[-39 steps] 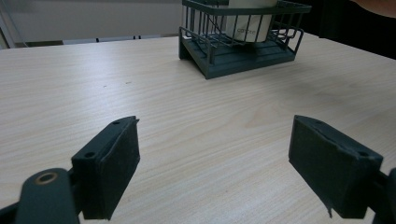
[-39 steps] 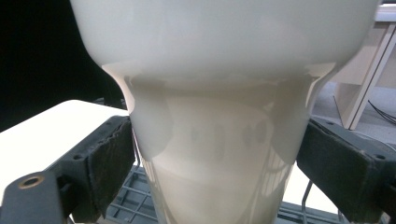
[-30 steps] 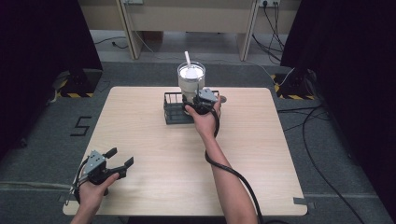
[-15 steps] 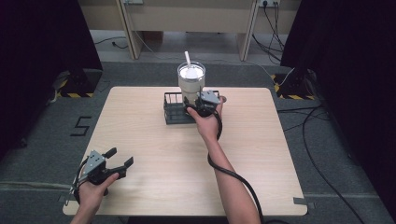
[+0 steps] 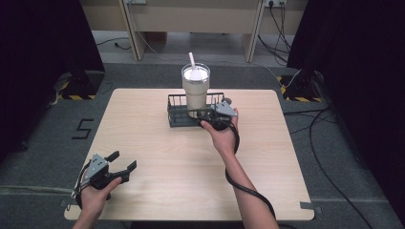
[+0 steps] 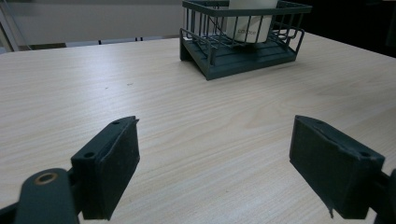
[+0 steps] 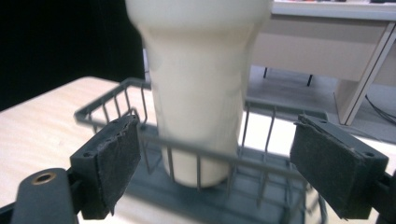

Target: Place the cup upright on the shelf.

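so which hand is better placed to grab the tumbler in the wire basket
Right. The right claw is at the basket with open jaws facing the tumbler; the left claw sits at the table's near left corner.

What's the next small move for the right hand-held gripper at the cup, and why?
Probably ease the right hand-held gripper forward over the basket rail until its pads sit either side of the cup, then close. Its jaws have just been closing but are apart with nothing between them, and the cup stands upright in the basket just beyond them. The left hand-held gripper rests open at the table's near corner.
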### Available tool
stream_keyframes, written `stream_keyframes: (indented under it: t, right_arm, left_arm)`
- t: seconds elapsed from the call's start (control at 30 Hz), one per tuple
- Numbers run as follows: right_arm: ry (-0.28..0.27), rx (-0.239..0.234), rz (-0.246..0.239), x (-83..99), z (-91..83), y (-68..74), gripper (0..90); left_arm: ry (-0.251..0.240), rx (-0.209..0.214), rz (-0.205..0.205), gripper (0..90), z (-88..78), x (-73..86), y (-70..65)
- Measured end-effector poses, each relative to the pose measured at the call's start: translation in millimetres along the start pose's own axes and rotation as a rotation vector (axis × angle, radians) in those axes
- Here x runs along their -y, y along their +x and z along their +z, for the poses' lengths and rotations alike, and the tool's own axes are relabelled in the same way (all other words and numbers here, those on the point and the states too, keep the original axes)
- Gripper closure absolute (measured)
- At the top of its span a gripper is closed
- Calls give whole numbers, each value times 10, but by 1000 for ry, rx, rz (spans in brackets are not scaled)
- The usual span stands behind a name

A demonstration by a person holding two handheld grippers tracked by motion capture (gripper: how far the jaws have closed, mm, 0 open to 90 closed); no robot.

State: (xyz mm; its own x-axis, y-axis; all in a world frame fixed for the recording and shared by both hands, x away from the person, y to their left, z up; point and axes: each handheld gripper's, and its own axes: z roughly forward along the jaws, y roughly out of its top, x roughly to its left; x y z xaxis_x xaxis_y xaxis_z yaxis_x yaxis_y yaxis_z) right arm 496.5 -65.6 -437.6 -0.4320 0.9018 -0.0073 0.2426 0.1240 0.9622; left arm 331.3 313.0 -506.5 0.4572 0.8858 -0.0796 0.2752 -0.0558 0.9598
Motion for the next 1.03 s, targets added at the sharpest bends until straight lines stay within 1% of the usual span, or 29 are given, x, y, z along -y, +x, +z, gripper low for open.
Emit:
stream_keyframes:
  t: [0.17, 0.33, 0.5, 0.73, 0.87, 0.93, 1.0, 1.03]
  right_arm:
    - [35, -15, -13, 147, -227, -66, 179]
    - [61, -20, -22, 337, -490, -168, 180]
    - [71, -20, -26, 504, -749, -246, 179]
    - [74, -9, -15, 686, -1062, -329, 188]
    - [72, 5, -5, 755, -1201, -357, 193]
    - [80, 3, -7, 786, -1240, -371, 193]
    - [75, 7, -8, 803, -1272, -387, 191]
    - [73, 0, 2, 807, -1281, -385, 187]
  left_arm:
    - [0, -4, 2, 152, -6, -1, 1]
    - [-1, -8, 3, 152, -11, 3, 3]
    - [-1, -9, 5, 151, -9, 4, -5]
    - [3, -11, 5, 151, -9, 8, -9]
    - [3, -10, 5, 151, -6, 10, -16]
    - [3, -9, 7, 151, -4, 8, -21]
    - [4, -9, 8, 151, 0, 9, -24]
    - [4, -9, 8, 151, 4, 8, -26]
